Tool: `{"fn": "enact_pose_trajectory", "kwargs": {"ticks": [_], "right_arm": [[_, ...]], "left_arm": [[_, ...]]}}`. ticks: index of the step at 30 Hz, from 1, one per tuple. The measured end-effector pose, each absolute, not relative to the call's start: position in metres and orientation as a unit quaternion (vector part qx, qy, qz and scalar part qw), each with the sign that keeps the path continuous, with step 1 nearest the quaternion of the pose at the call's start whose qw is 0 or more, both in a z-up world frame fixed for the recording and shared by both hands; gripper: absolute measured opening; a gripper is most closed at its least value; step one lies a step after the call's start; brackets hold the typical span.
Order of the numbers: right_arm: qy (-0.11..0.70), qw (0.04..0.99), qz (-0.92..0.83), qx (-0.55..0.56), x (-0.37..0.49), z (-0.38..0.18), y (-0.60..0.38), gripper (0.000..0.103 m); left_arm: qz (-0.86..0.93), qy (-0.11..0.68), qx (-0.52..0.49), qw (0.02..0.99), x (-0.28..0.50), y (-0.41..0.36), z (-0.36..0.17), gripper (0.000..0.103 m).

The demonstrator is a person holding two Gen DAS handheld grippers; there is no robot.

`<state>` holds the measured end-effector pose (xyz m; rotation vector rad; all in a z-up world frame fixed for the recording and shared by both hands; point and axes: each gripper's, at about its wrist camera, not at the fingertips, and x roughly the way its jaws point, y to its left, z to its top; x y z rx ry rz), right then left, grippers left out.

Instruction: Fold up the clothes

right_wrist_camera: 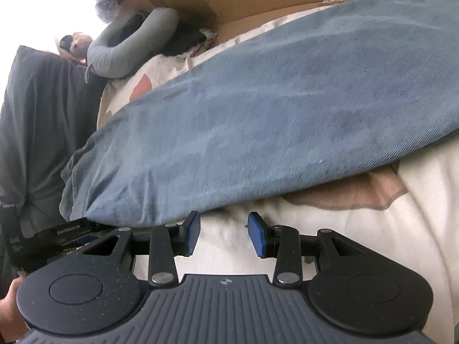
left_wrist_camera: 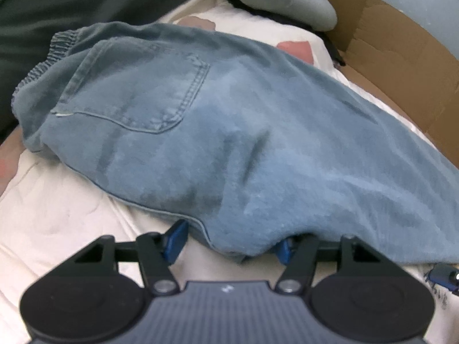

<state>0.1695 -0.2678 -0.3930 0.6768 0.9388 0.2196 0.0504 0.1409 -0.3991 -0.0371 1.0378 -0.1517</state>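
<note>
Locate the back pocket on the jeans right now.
In the left wrist view the back pocket sits upper left on the jeans, just right of the elastic waistband, far from the left gripper.

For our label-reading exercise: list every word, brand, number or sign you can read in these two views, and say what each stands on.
"GenRobot.AI": white print on the black device at the left edge, right wrist view.
Below it, larger white characters on the same device: too blurred to read.
Dark marks on the white sheet, left wrist view: unreadable.
The jeans: no readable text.
</note>
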Motion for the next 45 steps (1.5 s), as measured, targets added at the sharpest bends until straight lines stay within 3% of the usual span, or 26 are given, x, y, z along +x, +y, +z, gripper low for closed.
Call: {"fn": "enact_pose_trajectory", "kwargs": {"ticks": [13,14,16,21,26,36,38,40,45], "right_arm": [[0.453,0.828,0.106,0.312,0.171,-0.398,-0.263,0.043],[0.453,0.828,0.107,0.311,0.171,-0.398,-0.262,0.043],[0.454,0.829,0.109,0.31,0.172,-0.398,-0.26,0.043],[0.45,0.829,0.113,0.312,0.174,-0.395,-0.261,0.043],[0.44,0.829,0.11,0.327,0.179,-0.39,-0.269,0.043],[0.412,0.824,0.115,0.371,0.207,-0.377,-0.283,0.042],[0.413,0.821,0.115,0.378,0.213,-0.378,-0.283,0.033],[0.413,0.818,0.12,0.382,0.219,-0.378,-0.282,0.015],[0.402,0.823,0.108,0.387,0.225,-0.375,-0.285,0.008]], "left_arm": [[-0.079,0.49,-0.015,0.868,0.042,0.139,-0.412,0.062],[-0.079,0.491,-0.015,0.867,0.042,0.138,-0.414,0.058],[-0.082,0.497,-0.031,0.863,0.043,0.14,-0.411,0.031],[-0.09,0.511,-0.074,0.852,0.052,0.15,-0.389,0.021],[-0.088,0.525,-0.136,0.836,0.065,0.16,-0.378,0.022],[-0.075,0.531,-0.144,0.832,0.073,0.151,-0.398,0.036],[-0.073,0.534,-0.149,0.829,0.071,0.151,-0.403,0.038],[-0.073,0.535,-0.151,0.828,0.07,0.152,-0.406,0.038],[-0.071,0.529,-0.15,0.832,0.067,0.156,-0.412,0.048]]}}
